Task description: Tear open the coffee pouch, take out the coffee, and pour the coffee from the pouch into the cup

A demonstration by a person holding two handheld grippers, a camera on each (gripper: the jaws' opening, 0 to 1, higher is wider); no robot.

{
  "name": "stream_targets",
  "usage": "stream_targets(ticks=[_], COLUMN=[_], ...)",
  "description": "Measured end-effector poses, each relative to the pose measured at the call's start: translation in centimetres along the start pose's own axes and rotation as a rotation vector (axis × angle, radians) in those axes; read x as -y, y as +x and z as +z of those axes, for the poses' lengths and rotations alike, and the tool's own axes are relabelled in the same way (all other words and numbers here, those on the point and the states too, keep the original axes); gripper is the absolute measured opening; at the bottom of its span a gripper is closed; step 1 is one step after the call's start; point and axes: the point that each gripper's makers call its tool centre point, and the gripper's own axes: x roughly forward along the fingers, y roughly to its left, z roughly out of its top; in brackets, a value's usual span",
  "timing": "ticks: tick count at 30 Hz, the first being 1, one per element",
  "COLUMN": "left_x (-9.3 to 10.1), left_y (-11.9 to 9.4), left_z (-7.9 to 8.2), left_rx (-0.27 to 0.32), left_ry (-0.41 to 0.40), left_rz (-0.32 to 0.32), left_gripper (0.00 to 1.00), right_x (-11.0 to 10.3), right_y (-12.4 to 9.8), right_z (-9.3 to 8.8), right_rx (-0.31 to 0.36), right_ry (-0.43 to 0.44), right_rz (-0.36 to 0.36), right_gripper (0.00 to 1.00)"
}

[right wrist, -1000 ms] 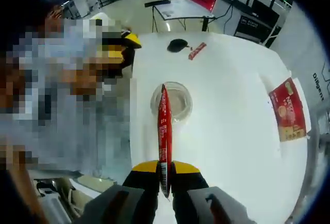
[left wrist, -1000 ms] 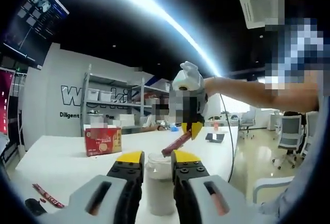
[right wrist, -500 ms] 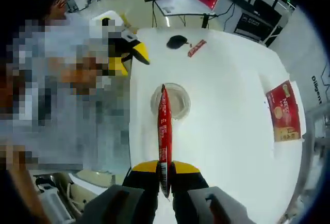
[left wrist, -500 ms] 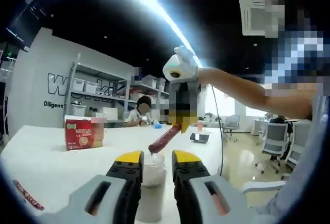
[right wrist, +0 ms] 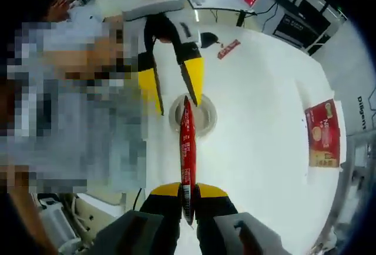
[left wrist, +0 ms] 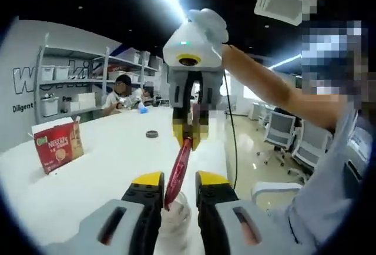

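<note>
The coffee pouch [right wrist: 187, 149] is a long, thin red stick, clamped at one end between the closed jaws of the right gripper [right wrist: 187, 191]. In the right gripper view its long axis runs straight out from those jaws, and its far tip sits over the mouth of the cup [right wrist: 192, 115]. In the left gripper view the same pouch [left wrist: 178, 170] hangs steeply from the right gripper [left wrist: 189, 139] above — top end pinched in the yellow tips, lower end pointing down into the cup [left wrist: 174, 222], slanted a little to one side.

The cup is a clear, round one standing on the white table [right wrist: 264, 126]. The left gripper [right wrist: 173, 87] reaches in with its jaws apart, one yellow tip on each side of the cup's rim and the pouch tip between them; whether the tips touch the cup cannot be told. In its own view the left gripper [left wrist: 179, 180] shows the same gap, with the cup and pouch end between the jaws.

A red box [right wrist: 322, 133] lies well apart on the table — seen also in the left gripper view [left wrist: 57, 152]. A torn red strip [right wrist: 228, 49] lies at the far edge.
</note>
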Motion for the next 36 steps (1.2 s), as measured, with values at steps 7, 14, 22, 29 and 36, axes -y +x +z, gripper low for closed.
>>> stream_targets(ticks=[7,14,22,29,36], left_x=[-0.1,0.9,1.8,1.5,1.5], left_y=[1.8,2.0,2.5,2.6,2.7], left_z=[0.1,0.3,-0.3,-0.6,-0.3], left_rx=[-0.092,-0.091,-0.105,-0.107,-0.082], left_ry=[0.062,0.088,0.117,0.099,0.069], left_rz=[-0.059,-0.114,-0.148,-0.143,-0.158], left_gripper=[0.22,0.19,0.22,0.23,0.16], right_x=[-0.5,-1.0,-0.7,-0.9,-0.8], right_y=[-0.2,0.0,-0.1,-0.6,-1.1], right_z=[0.4,0.3,0.1,0.4,0.1], right_rx=[-0.029,-0.068,-0.114,-0.135,-0.137], right_ry=[-0.007,-0.009,-0.006,-0.017,-0.014], right_rz=[0.005,0.023,0.018,0.009,0.004], right_gripper=[0.09,0.09,0.09,0.09,0.09])
